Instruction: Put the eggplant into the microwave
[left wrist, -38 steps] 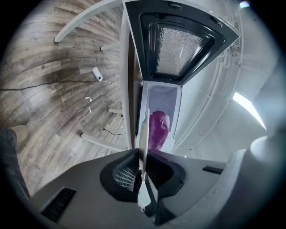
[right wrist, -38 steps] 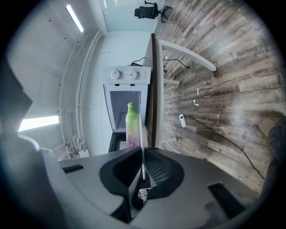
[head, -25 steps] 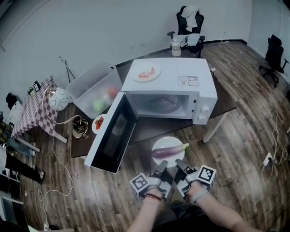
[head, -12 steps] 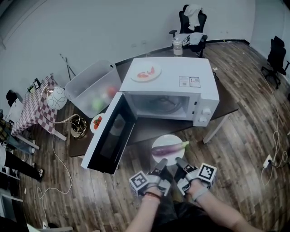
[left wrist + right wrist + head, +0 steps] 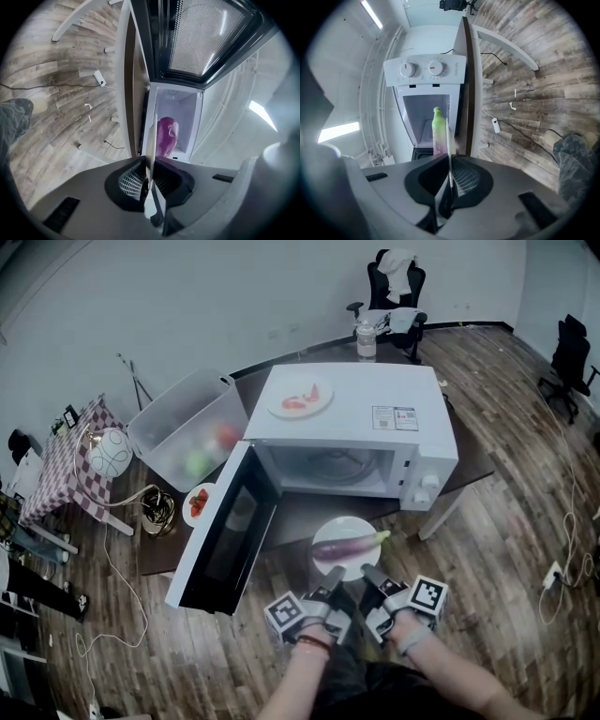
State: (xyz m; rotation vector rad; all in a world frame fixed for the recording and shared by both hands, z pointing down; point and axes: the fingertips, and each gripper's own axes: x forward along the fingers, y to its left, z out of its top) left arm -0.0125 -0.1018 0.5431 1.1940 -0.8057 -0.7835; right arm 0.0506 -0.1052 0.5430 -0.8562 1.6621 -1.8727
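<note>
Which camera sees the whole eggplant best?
The head view: the eggplant lies whole on the white plate. The left gripper view shows only its purple end, the right gripper view only its green stem end.

Left claw [image 5: 330,591], right claw [image 5: 368,575] side by side, forearms forward, both pinching plate [image 5: 347,525] rim

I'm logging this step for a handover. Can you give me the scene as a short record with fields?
eggplant: lying on a white plate, in front of the microwave, not yet inside
plate: gripped at its near rim by both grippers
left gripper: shut on the plate rim
right gripper: shut on the plate rim
microwave: door swung wide open
on top of microwave: second plate with red food
</note>
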